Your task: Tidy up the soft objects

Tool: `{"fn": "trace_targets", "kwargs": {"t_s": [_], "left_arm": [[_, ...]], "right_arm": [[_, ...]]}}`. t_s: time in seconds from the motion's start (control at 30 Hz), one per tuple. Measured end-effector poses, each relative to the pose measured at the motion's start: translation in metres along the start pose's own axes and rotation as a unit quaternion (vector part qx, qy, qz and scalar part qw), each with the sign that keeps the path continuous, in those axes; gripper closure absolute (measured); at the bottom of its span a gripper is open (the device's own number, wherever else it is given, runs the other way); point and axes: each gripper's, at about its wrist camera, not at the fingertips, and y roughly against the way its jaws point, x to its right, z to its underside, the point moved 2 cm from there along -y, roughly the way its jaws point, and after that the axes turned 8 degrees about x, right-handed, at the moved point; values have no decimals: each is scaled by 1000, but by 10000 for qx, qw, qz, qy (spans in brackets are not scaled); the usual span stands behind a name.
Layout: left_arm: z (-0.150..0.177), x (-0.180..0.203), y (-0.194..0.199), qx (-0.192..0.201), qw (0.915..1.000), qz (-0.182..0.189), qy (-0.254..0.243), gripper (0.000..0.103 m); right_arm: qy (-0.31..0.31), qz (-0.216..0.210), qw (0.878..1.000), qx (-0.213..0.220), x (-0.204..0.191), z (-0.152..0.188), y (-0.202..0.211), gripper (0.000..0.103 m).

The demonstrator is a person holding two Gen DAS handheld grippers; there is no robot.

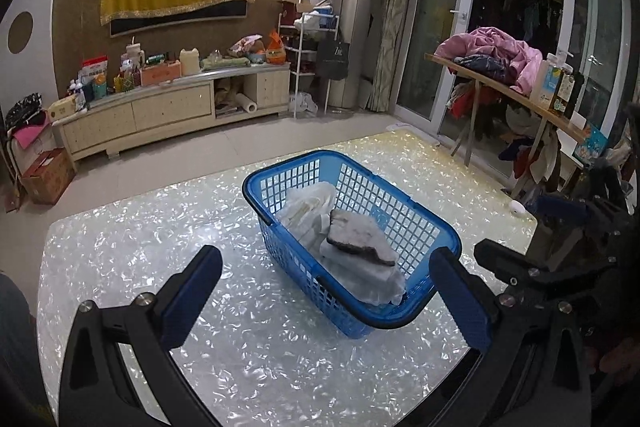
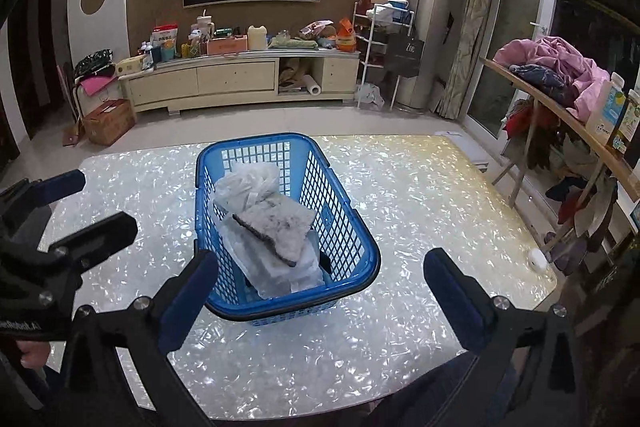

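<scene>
With both the left gripper (image 1: 326, 301) and right gripper (image 2: 320, 295) spread wide and empty, the grey fluffy pad (image 2: 276, 229), perched atop the bagged stack, could slide off inside the blue basket (image 2: 362, 227).

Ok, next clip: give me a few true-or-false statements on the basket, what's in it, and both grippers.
1. The blue basket stands on the table. True.
2. The basket is empty. False: a grey pad lies on top of white bagged items inside it.
3. The right gripper holds the grey pad. False: its jaws stand open with nothing between the pads.
4. The left gripper is open and holds nothing. True.
5. Soft items lie loose on the table beside the basket. False: only a small white thing sits near the table's edge.
</scene>
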Motion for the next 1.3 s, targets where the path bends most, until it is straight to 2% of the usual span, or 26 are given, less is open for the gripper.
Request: {"fn": "trace_targets", "kwargs": {"t_s": [0.37,1.3], "left_arm": [[-2,-5,20,222,9997,-117,37,0],[-4,-3,28,295,9994,-189,-22,0]], "right_arm": [[2,-29,9998,222,-2,3,12,0],[19,-56,9995,306,-9,4,17,0]]}}
